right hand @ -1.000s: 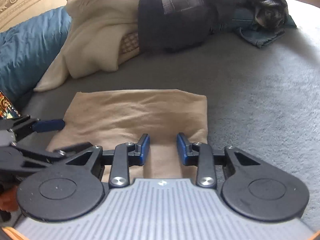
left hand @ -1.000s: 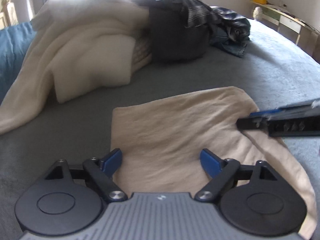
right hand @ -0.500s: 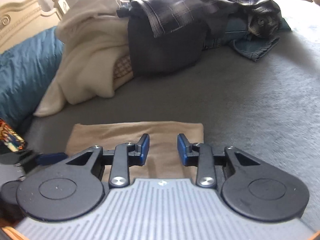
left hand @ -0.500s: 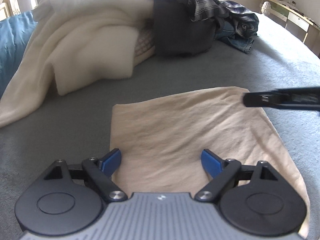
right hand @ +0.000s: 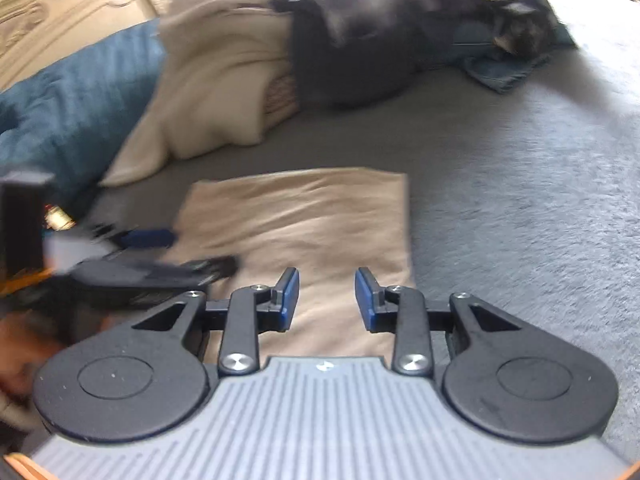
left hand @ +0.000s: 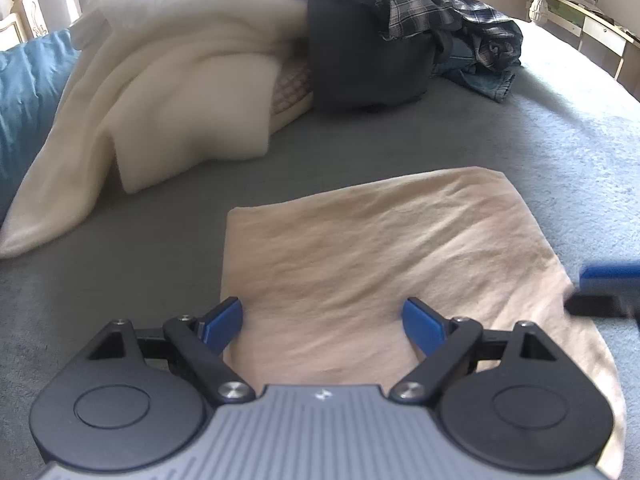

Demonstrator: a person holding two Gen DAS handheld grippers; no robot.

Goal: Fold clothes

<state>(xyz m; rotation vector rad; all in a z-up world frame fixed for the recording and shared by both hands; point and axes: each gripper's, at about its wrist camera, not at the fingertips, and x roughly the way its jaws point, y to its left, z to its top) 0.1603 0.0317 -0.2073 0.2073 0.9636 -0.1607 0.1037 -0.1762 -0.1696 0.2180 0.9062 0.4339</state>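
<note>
Left wrist view looks down on a folded beige garment [left hand: 384, 264] lying flat on the grey bed cover [left hand: 560, 128], its creased surface filling the middle of the frame. The left gripper [left hand: 322, 316] hangs over the garment's near edge with its blue-padded fingers [left hand: 222, 320] spread wide and nothing between them. At the right edge, the blurred blue and black tips of the right gripper [left hand: 608, 292] reach in over the garment's right side. From the right wrist view, the right gripper [right hand: 327, 300] sits above the near right part of the same beige garment [right hand: 304, 220], its fingers [right hand: 289, 299] parted by a narrow gap with only cloth seen below, not pinched. The left gripper [right hand: 168, 252] shows blurred at the left. Beyond the garment lie a cream blanket [left hand: 176, 92], a dark pile of clothes [left hand: 372, 56] with a plaid shirt [left hand: 436, 12] on top, and a teal pillow [right hand: 72, 104] by the headboard [right hand: 52, 24].
</note>
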